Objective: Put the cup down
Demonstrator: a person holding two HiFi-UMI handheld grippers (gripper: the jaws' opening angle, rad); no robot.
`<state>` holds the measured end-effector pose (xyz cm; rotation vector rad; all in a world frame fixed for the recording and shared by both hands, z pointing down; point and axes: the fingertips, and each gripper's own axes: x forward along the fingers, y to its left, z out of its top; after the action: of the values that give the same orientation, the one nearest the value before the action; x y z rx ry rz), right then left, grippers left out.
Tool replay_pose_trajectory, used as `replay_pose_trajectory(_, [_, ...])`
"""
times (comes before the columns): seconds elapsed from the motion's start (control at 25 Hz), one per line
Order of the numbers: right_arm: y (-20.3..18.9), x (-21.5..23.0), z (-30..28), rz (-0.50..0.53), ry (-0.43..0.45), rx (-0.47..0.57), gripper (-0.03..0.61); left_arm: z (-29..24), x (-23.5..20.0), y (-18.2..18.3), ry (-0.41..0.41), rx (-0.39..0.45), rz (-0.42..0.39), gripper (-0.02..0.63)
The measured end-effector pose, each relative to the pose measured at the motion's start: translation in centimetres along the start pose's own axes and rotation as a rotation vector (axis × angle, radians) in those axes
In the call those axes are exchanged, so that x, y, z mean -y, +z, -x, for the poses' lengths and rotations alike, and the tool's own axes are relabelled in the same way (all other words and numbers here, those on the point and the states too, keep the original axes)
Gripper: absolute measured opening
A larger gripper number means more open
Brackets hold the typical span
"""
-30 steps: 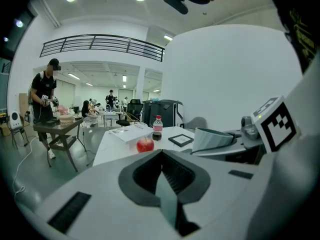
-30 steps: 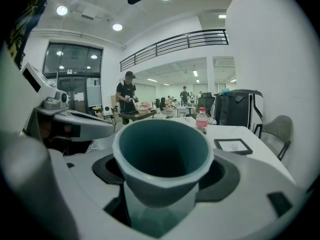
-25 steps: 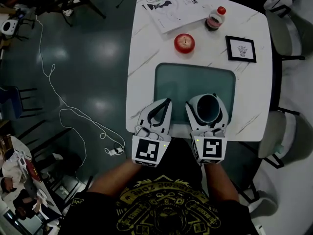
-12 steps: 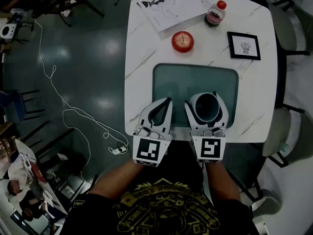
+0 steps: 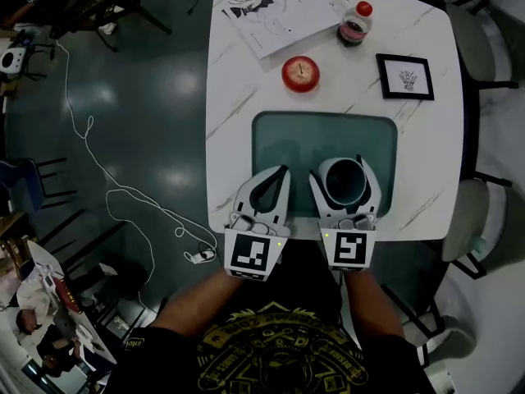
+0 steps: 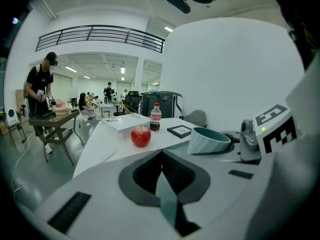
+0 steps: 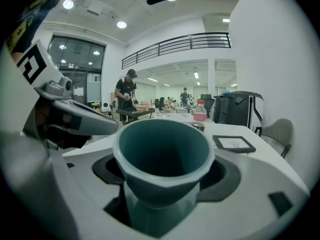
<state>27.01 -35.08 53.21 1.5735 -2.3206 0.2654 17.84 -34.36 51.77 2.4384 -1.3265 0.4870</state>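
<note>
Holding one cup (image 7: 162,154), seemingly: right claw (image 5: 343,171).

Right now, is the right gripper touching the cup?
Touching. In the right gripper view, the right gripper clamps the cup, both pads against its sides.

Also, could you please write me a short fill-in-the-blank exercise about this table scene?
The right gripper holds a teal ____.
The cup is over a rectangular ____.
The red ____ sits between that and the book.
The left gripper holds ____.
Missing: cup; mat; apple; nothing.
</note>
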Motion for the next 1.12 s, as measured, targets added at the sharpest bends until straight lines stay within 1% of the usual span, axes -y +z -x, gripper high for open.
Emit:
replay_pose_trajectory(0.12, [-0.2,0.0,0.0,-0.003,0.0,0.003,0.383,0.1,0.1,-0.1,-0.003,-0.003,0.0,0.011])
replay_pose_trajectory(0.64, [-0.8,-0.1,-0.1,0.066,0.013,-0.011,0.385,0.4,0.8,0.2,-0.016,0.008,0.004,0.011])
replay_pose_trajectory(0.72, [-1.0,-0.1,0.0,0.06,0.014,-0.014,0.388,0.6,0.8,0.3,-0.018,0.011,0.003,0.011])
replay_pose_trajectory(0.88, [-1.4,-0.2,0.1,0.009,0.01,-0.02,0.421,1.2,0.9,0.7,-0.023,0.02,0.001,0.011])
replay_pose_trajectory(1.12, [-1.5,0.0,1.2,-0.008,-0.004,-0.035,0.443,2.3,1.4,1.4,-0.037,0.046,-0.005,0.011])
